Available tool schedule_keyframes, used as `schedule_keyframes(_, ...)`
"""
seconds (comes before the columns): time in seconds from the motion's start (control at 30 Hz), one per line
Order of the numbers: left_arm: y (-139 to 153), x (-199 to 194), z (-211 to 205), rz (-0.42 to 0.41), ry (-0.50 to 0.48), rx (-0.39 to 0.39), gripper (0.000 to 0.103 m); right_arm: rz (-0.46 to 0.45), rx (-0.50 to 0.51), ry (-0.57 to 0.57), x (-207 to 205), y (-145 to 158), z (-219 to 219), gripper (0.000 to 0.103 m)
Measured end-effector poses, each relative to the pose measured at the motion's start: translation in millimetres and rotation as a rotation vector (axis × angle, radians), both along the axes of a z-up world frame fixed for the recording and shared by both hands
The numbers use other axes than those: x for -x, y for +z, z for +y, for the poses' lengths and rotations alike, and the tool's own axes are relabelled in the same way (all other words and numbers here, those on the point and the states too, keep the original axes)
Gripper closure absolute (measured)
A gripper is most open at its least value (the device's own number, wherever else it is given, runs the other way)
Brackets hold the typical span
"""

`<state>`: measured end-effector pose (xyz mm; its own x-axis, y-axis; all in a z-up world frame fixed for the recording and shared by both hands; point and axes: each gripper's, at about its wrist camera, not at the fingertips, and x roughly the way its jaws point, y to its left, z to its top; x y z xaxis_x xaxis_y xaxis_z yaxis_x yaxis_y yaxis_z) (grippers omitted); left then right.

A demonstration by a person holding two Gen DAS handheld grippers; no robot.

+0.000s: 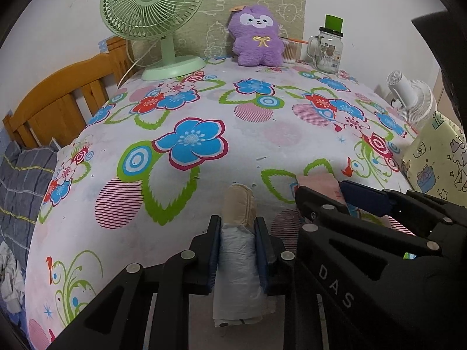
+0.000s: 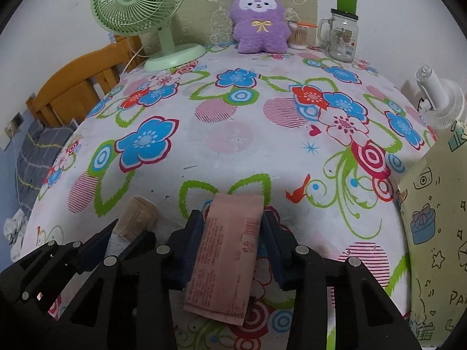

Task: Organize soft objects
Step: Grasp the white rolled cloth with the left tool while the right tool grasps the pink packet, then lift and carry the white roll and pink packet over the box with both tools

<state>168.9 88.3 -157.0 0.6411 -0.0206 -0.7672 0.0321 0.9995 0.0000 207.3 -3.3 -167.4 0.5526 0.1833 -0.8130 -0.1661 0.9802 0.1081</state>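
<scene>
Jaws are both gripping: I'm holding the rolled white-and-beige bundle (image 1: 238, 242) in the left gripper (image 1: 238, 250) and the pink packet (image 2: 230, 250) in the right gripper (image 2: 230, 248), long axes pointing toward 12 o'clock over the floral counter (image 2: 233, 134), packet lying at the bundle's 3 o'clock.

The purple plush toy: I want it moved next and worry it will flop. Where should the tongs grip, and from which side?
Grip the purple plush toy across its narrower torso at the yellow bow, coming from the front. It sits upright against the back board, so its rear is blocked, and the cotton swab cup crowds one side.
</scene>
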Motion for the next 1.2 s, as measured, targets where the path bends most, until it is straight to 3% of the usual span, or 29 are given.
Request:
schedule_keyframes(0.3, 6, 8, -9, -0.011, -0.012, 0.006, 0.082, -0.010, -0.002, 0.003, 10, 8, -5, 0.061)
schedule_keyframes(1.2, 69, 52, -40, -0.160, -0.026, 0.011, 0.082, -0.188, -0.016, -0.017, 64, 79, -40, 0.062)
